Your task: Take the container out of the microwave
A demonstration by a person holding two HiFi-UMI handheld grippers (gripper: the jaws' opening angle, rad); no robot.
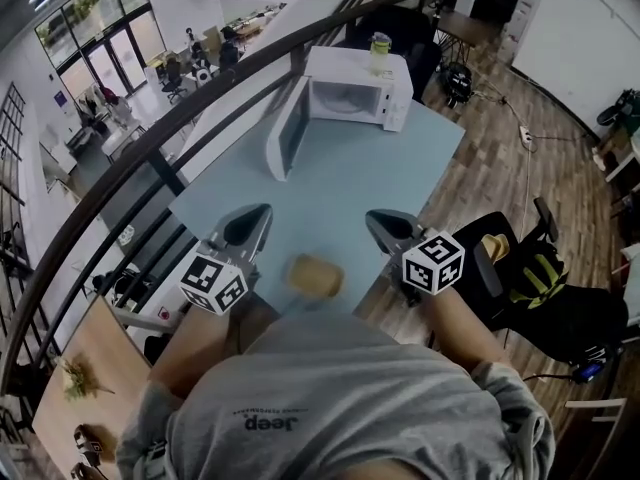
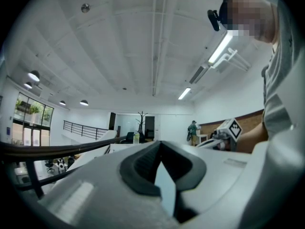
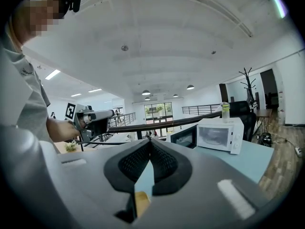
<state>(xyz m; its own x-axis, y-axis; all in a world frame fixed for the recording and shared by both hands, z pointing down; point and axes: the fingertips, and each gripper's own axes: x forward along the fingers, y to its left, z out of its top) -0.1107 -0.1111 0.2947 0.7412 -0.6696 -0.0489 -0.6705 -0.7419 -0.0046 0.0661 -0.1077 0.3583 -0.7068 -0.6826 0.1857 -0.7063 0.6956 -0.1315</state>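
A tan container (image 1: 314, 275) sits on the light-blue table (image 1: 340, 188), close to the near edge and between my two grippers. The white microwave (image 1: 358, 93) stands at the table's far end with its door (image 1: 284, 140) swung open to the left; its cavity looks empty. My left gripper (image 1: 260, 214) hovers left of the container, jaws shut and empty. My right gripper (image 1: 374, 220) hovers right of it, also shut on nothing. In the right gripper view the microwave (image 3: 217, 135) is ahead to the right, and a sliver of the container (image 3: 141, 202) shows below the shut jaws.
A clear bottle with a green cap (image 1: 380, 53) stands on top of the microwave. A dark curved railing (image 1: 150, 153) runs along the table's left side. A black office chair (image 1: 530, 278) stands to the right on the wooden floor.
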